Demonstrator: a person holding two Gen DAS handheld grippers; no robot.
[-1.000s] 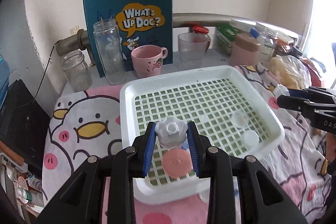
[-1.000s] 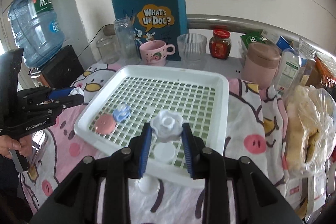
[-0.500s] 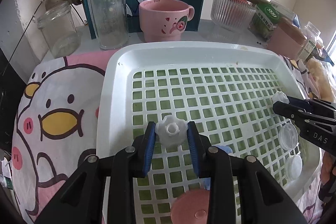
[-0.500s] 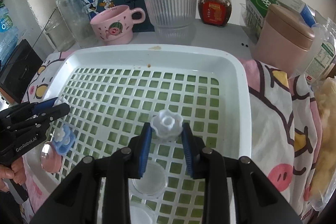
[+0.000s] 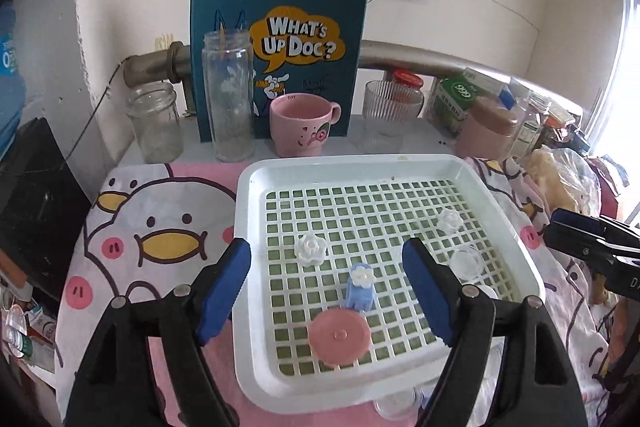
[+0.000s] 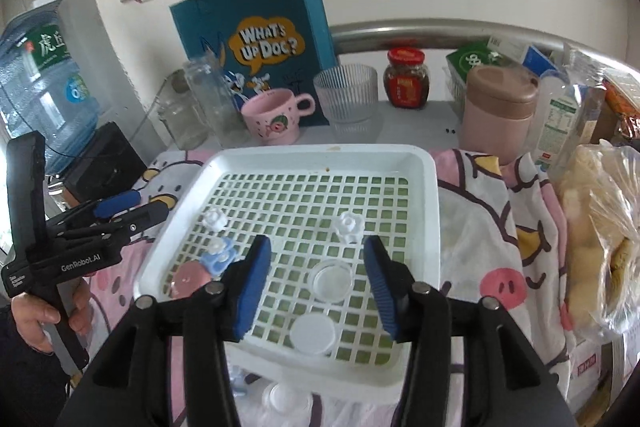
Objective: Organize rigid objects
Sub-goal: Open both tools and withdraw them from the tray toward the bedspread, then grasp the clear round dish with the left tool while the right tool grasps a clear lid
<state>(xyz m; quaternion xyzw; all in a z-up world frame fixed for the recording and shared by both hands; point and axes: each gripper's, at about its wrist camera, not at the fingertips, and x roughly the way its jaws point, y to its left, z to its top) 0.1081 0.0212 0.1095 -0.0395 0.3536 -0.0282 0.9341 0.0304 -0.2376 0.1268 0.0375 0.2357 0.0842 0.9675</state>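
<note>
A white slatted tray (image 5: 500,183) (image 6: 428,211) sits on the cartoon cloth. In it lie two white flower-shaped caps (image 5: 310,248) (image 5: 449,219), a blue cap with a white flower (image 5: 361,287), a pink round lid (image 5: 338,336) and a clear round lid (image 5: 466,262). The right wrist view shows the same caps (image 6: 214,219) (image 6: 349,225), the clear lid (image 6: 330,281) and a white lid (image 6: 313,333). My left gripper (image 5: 326,291) is open and empty above the tray's near edge. My right gripper (image 6: 316,287) is open and empty above its near side.
A teal tote bag (image 5: 280,39), glass jars (image 5: 154,123) (image 5: 228,95), pink mug (image 5: 300,125), ribbed glass (image 5: 390,115) and a pink canister (image 6: 498,115) line the back. More clear lids (image 6: 286,401) lie on the cloth before the tray. A plastic bag (image 6: 600,227) is at right.
Both grippers opened, let go of their white flower caps onto the tray grid, and pulled back and up from the tray.
</note>
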